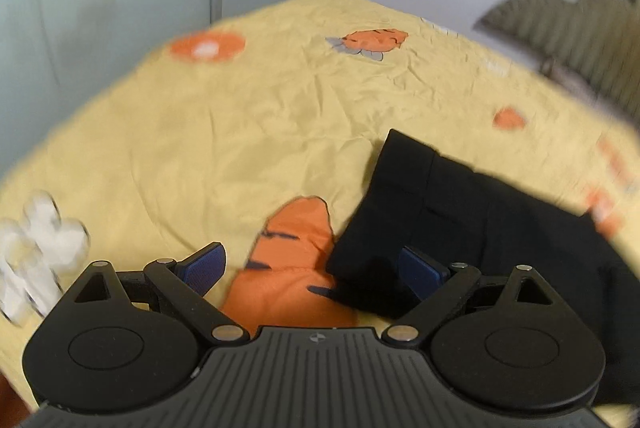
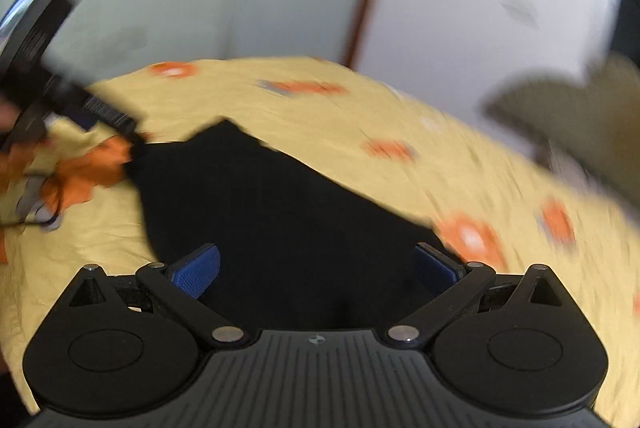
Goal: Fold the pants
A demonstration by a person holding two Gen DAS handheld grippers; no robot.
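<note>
Left tongs (image 1: 312,268): spread wide, empty, right pad over the pants' near edge.
Right tongs (image 2: 318,270): spread wide, empty, above the pants.
Pants (image 2: 280,212): compact dark bundle on the bed's yellow sheet (image 1: 240,132), just ahead of both tongs.
Progress: apparently folded; perhaps only tidying left.

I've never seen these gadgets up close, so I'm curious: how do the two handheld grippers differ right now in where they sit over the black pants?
The left gripper sits at the edge of the black pants, mostly over an orange carrot print on the yellow sheet. The right gripper sits squarely over the pants, black cloth filling its gap. Only the left gripper's right finger overlaps the cloth. Both are open and hold nothing.
</note>
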